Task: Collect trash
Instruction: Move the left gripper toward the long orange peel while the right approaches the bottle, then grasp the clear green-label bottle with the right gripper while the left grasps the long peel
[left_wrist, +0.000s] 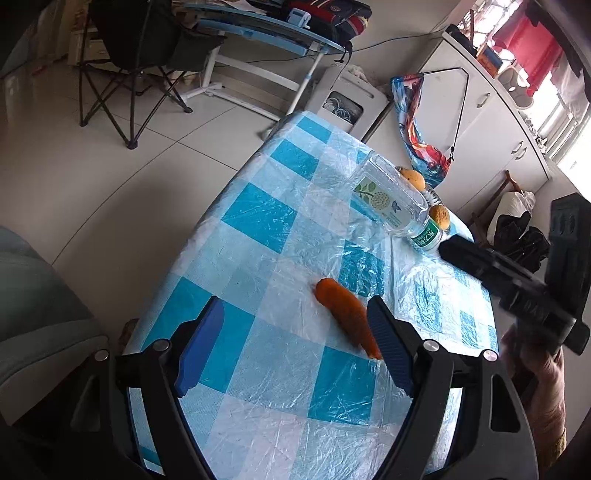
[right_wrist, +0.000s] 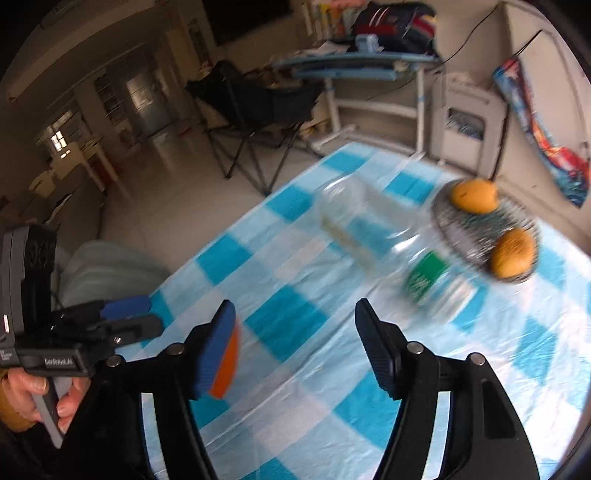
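**Both grippers open above the checked tabletop**

Your left gripper (left_wrist: 295, 343) hangs over the near end of the tabletop (left_wrist: 258, 218), which wears a blue-and-white checked cloth under clear plastic. Its fingers (left_wrist: 201, 347) stand wide apart and hold nothing. An orange carrot-like piece (left_wrist: 347, 317) lies flat on the cloth between them, close against the inner side of the right-hand finger; you cannot tell whether they touch.

Your right gripper (right_wrist: 295, 347) is also spread wide, with nothing between its fingers (right_wrist: 218, 347). Its view is blurred. The same orange piece (right_wrist: 226, 365) peeks out just behind its left-hand finger.

Farther along the tabletop, a clear plastic water bottle (left_wrist: 397, 201) with a green label lies on its side. Just beyond it, a dark dish (right_wrist: 480, 236) holds two yellow-orange fruits (right_wrist: 474, 195).

Your hand (right_wrist: 40, 398) grips the left tool's handle at the right view's lower left.
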